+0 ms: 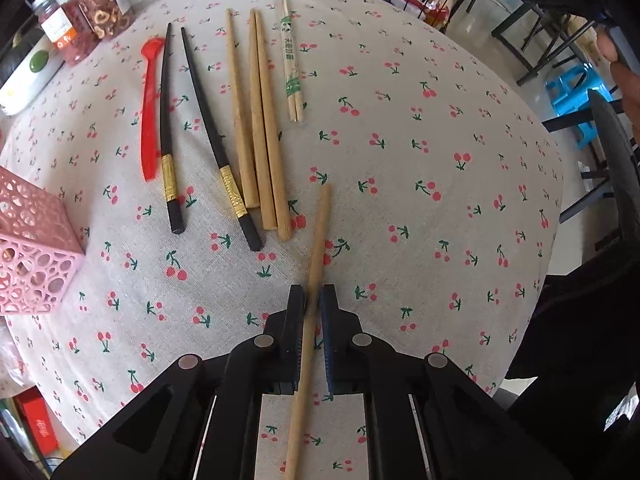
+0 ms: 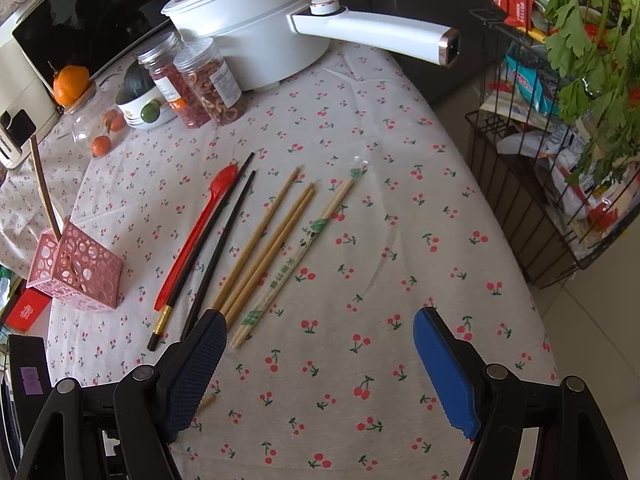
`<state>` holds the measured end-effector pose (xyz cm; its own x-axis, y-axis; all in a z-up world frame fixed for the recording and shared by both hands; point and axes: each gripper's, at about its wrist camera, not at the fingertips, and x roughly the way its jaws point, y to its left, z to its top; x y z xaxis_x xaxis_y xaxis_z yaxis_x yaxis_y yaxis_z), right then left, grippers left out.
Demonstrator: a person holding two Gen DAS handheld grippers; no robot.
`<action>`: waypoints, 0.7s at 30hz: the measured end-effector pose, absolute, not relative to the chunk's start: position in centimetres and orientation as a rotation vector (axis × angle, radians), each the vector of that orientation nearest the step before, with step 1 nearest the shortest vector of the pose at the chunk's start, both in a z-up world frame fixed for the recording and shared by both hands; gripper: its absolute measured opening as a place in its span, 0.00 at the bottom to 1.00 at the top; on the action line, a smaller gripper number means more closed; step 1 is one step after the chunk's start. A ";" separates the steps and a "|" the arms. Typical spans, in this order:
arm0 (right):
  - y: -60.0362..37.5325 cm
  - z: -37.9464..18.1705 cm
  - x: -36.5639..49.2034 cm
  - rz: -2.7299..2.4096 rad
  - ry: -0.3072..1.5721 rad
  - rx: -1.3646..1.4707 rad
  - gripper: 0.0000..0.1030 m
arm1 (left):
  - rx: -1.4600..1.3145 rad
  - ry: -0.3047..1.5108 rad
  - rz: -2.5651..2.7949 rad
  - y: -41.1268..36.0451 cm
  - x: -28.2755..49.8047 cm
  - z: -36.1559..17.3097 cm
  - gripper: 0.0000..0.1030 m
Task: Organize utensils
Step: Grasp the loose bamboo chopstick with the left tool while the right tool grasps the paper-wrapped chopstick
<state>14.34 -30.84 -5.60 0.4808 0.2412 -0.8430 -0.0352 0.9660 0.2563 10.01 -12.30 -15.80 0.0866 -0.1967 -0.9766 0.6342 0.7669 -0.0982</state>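
Your left gripper [image 1: 313,300] is clamped on a pale wooden chopstick [image 1: 318,236], pointing steeply down at the cherry-print tablecloth [image 1: 420,160]; your right gripper [image 2: 320,352] hangs wide apart, empty, right of the rest.

Table [image 2: 400,128] under cherry-print cloth, daylit. Far end: white pot [image 2: 248,28], two snack jars [image 2: 196,80], oranges [image 2: 72,84]. Right: black wire rack [image 2: 520,208] of packets, green leaves [image 2: 592,40], pale tiled floor [image 2: 592,320]; blue stool [image 1: 572,92].
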 end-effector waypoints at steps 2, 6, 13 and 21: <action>-30.8 -5.8 14.5 0.164 1.062 0.215 0.79 | 0.377 1.357 -0.627 -12.6 10.4 -15.8 0.09; -31.1 -6.3 14.9 0.143 1.074 0.228 0.79 | 0.353 1.347 -0.596 -12.9 10.7 -15.6 0.06; -31.5 -7.4 15.9 0.093 1.094 0.255 0.79 | 0.255 1.240 -0.595 -10.8 10.1 -11.5 0.06; -32.2 -9.0 19.6 0.012 1.110 0.348 0.79 | 0.116 1.089 -0.567 -6.8 9.7 -6.1 0.06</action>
